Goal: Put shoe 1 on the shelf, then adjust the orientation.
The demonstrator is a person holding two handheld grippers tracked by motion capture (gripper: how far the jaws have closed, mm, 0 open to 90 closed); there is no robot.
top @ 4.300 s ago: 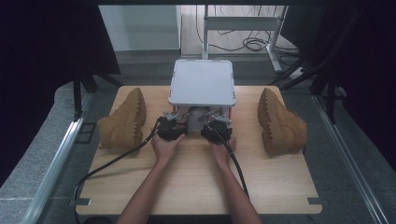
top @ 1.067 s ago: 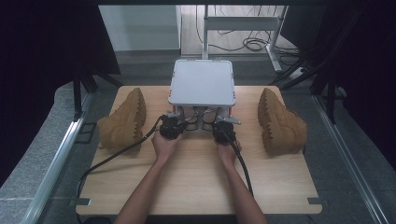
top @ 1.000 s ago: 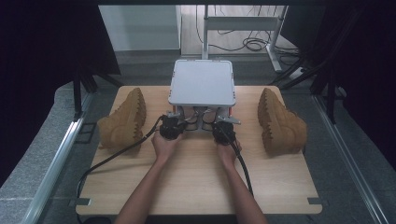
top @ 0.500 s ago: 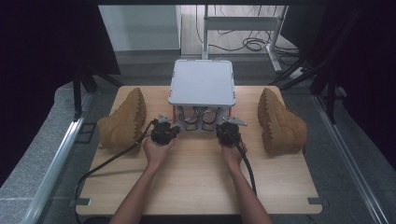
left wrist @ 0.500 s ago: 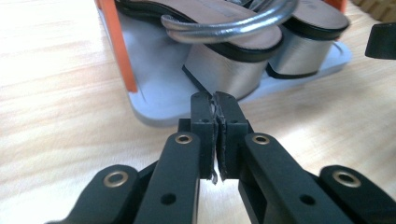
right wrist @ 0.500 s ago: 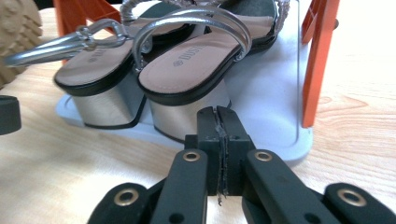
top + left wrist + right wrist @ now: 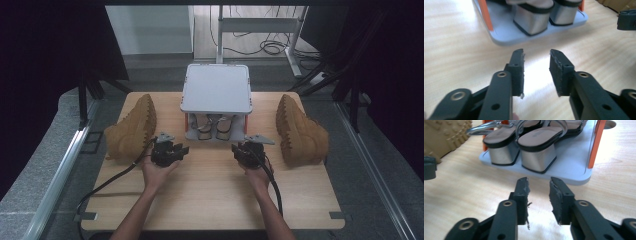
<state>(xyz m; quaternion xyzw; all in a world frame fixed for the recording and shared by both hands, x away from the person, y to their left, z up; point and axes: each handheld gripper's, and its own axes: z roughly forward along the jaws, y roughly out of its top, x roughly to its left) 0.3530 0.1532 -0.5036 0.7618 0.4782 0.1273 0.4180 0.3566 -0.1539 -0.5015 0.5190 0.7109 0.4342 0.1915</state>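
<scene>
Silver-heeled sandals [image 7: 524, 147] just ahead, right tool [image 7: 539, 186] apart

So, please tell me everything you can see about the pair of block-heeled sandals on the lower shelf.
The sandals stand side by side, upright, on the grey lower shelf of a small rack with orange posts. Each has a shiny metallic block heel, a dark-edged sole, a beige insole and thin clear-looking straps. The heels face both grippers. Nothing but the shelf touches them.

Matt tan suede boots [image 7: 131, 129], pale wood-grain table [image 7: 210, 190]
</scene>
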